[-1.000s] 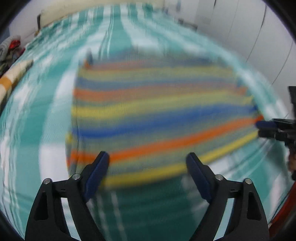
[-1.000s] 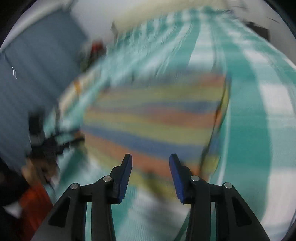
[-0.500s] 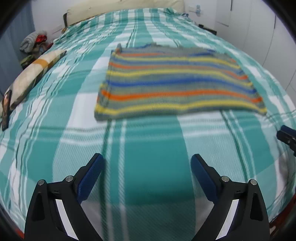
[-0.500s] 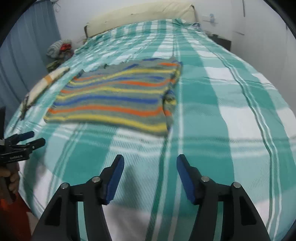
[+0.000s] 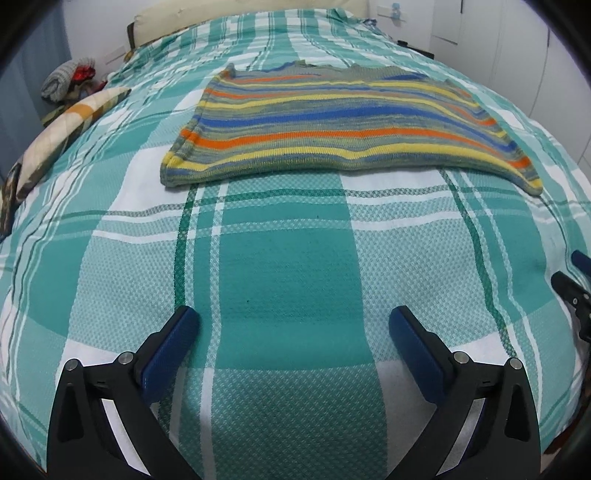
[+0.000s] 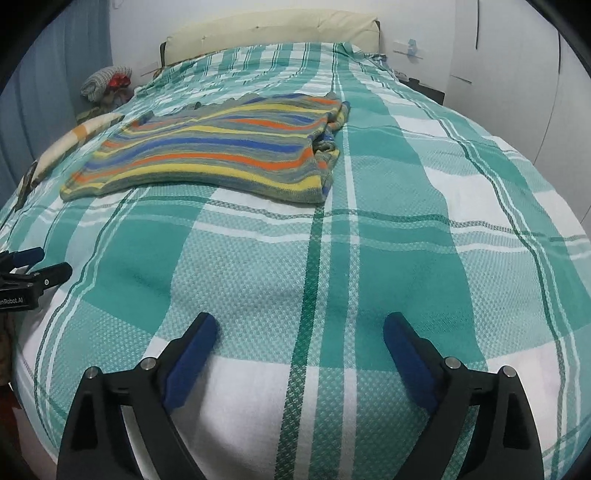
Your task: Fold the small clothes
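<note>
Left wrist view first: the left gripper [image 5: 293, 332] sits at the bottom of the frame with its blue-padded fingers [image 5: 173, 341] spread wide and nothing between them, only the green and white checked bedspread [image 5: 288, 280] beneath. The striped sweater [image 5: 343, 125], banded in orange, yellow, blue and grey, lies flat across the upper middle of the frame, well apart from the fingers. Its near hem runs roughly level from left to right, and its right corner trails toward the right edge. A patterned pillow [image 5: 62, 136] lies along the left edge, with a heap of clothes [image 5: 68, 79] in the upper left corner beyond it. A cream headboard [image 5: 236, 16] runs along the top. At the right edge the right gripper [image 5: 578, 282] pokes into the frame, too little of it showing here to judge its opening.

Right wrist view: the right gripper [image 6: 299, 334] fills the bottom of the frame, its fingers [image 6: 192, 350] wide apart and holding nothing, over the bedspread [image 6: 388, 258]. The sweater [image 6: 218, 151] lies in the upper left, with folded layers bunched along its right side. The pillow [image 6: 74, 138] lies left of it, the heap of clothes [image 6: 105, 81] behind, and the headboard [image 6: 269, 31] at the top. The left gripper [image 6: 35, 266] enters at the left edge.
</note>
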A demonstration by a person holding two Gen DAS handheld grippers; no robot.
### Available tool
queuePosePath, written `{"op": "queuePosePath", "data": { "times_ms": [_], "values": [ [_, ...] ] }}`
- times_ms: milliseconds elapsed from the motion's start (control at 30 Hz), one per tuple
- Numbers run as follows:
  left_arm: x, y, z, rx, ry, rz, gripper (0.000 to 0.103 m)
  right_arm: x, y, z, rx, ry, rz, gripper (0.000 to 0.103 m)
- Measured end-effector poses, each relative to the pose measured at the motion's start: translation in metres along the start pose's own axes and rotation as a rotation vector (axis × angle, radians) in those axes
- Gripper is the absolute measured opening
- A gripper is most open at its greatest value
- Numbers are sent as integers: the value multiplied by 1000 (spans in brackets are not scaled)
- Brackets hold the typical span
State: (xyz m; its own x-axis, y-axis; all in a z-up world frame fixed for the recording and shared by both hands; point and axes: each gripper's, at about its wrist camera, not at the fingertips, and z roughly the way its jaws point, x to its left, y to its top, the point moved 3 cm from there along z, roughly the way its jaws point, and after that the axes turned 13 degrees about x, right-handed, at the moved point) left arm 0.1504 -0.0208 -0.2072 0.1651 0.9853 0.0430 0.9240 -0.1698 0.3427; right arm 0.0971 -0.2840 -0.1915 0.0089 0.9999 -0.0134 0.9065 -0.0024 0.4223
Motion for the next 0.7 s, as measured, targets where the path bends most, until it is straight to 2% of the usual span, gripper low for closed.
{"op": "queuePosePath", "data": {
  "times_ms": [700],
  "values": [
    [-3,-3,-1,-23,25,24,102,-1,1,4,9,-2,2,94]
  ]
}}
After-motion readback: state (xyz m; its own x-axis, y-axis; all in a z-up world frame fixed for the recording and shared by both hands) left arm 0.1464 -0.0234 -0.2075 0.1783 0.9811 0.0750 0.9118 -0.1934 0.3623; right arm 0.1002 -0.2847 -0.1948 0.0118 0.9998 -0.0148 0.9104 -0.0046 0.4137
